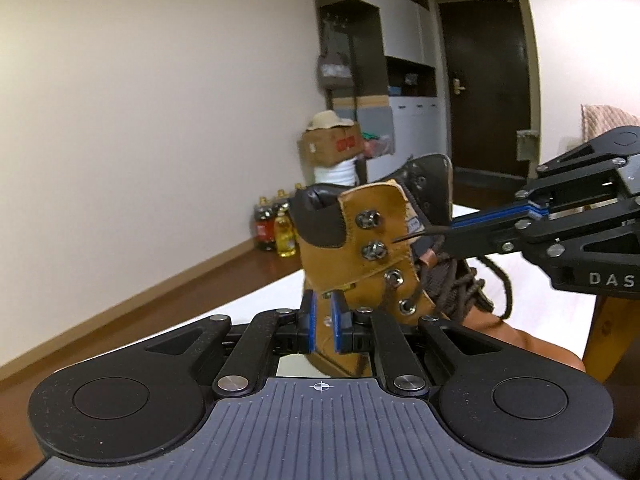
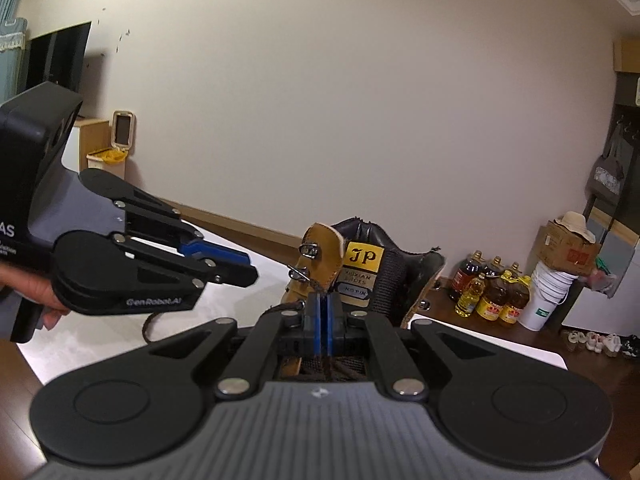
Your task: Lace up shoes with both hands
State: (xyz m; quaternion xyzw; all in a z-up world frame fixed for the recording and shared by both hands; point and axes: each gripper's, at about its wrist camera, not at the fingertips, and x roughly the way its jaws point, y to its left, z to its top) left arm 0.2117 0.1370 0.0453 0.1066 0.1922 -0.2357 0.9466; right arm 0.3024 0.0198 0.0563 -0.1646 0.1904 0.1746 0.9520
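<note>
boot (image 1: pixel 376 240) toe: hidden by left hand-held gripper (image 1: pixel 323 320) | carton (image 1: pixel 332 146) print: blurred

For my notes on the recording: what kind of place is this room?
Most likely a lived-in home or apartment: yellow cooking-oil bottles stand on the wooden floor, a dark entrance door sits beside white storage cabinets, and small shoes lie nearby.

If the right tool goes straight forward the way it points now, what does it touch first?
Most likely the tan flap of the boot: the right tool, shut on the dark lace, aims the lace tip at the flap's second hook. Depth is unclear, but the gap looks small.
</note>
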